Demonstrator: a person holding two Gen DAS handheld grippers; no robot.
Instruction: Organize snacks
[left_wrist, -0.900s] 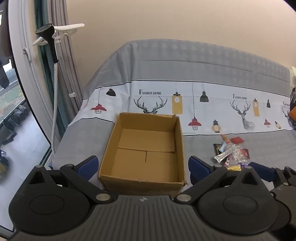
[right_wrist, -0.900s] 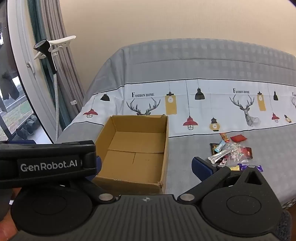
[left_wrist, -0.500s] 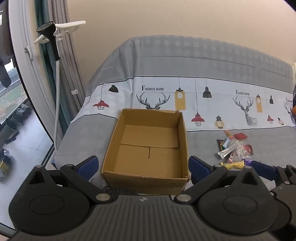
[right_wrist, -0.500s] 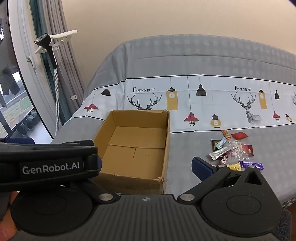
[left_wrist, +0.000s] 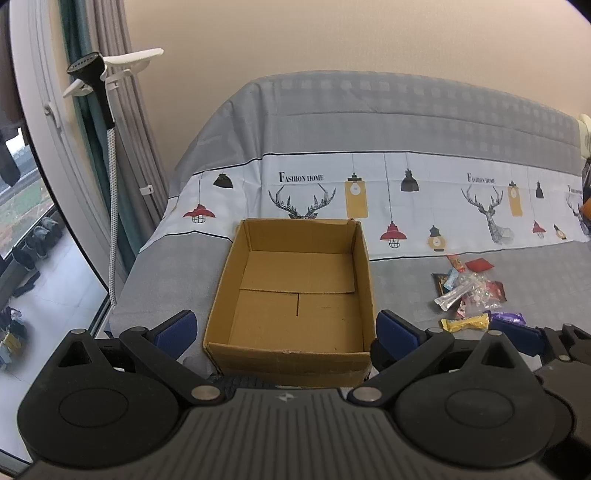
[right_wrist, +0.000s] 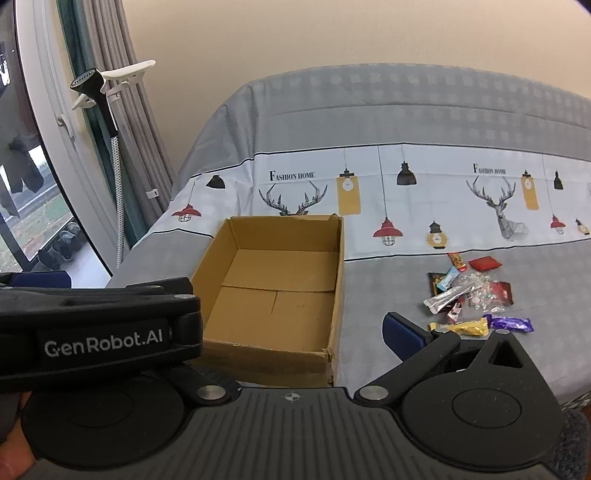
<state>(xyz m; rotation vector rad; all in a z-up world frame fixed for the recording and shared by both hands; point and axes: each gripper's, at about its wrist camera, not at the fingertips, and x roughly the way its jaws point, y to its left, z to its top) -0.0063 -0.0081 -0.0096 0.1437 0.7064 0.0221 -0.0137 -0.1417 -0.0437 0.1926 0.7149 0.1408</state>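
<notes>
An empty brown cardboard box (left_wrist: 295, 291) (right_wrist: 273, 291) stands open on the grey patterned cloth. A small pile of wrapped snacks (left_wrist: 469, 295) (right_wrist: 469, 295) lies on the cloth to its right, with a yellow bar (right_wrist: 461, 326) and a purple one (right_wrist: 511, 324) nearest me. My left gripper (left_wrist: 286, 328) is open and empty, its blue fingertips either side of the box's near wall. My right gripper (right_wrist: 295, 332) is open and empty, near the box's front; its left finger is hidden behind the left gripper's body (right_wrist: 99, 332).
The table's left edge (left_wrist: 147, 266) drops off beside a window and grey curtains (left_wrist: 122, 129). A garment steamer head on a hose (left_wrist: 92, 74) stands by the curtain. The cloth-covered table (left_wrist: 406, 122) runs back to a beige wall.
Both views have risen and pulled back slightly, so the box and snacks sit a little farther off. Both grippers stay open and empty.
</notes>
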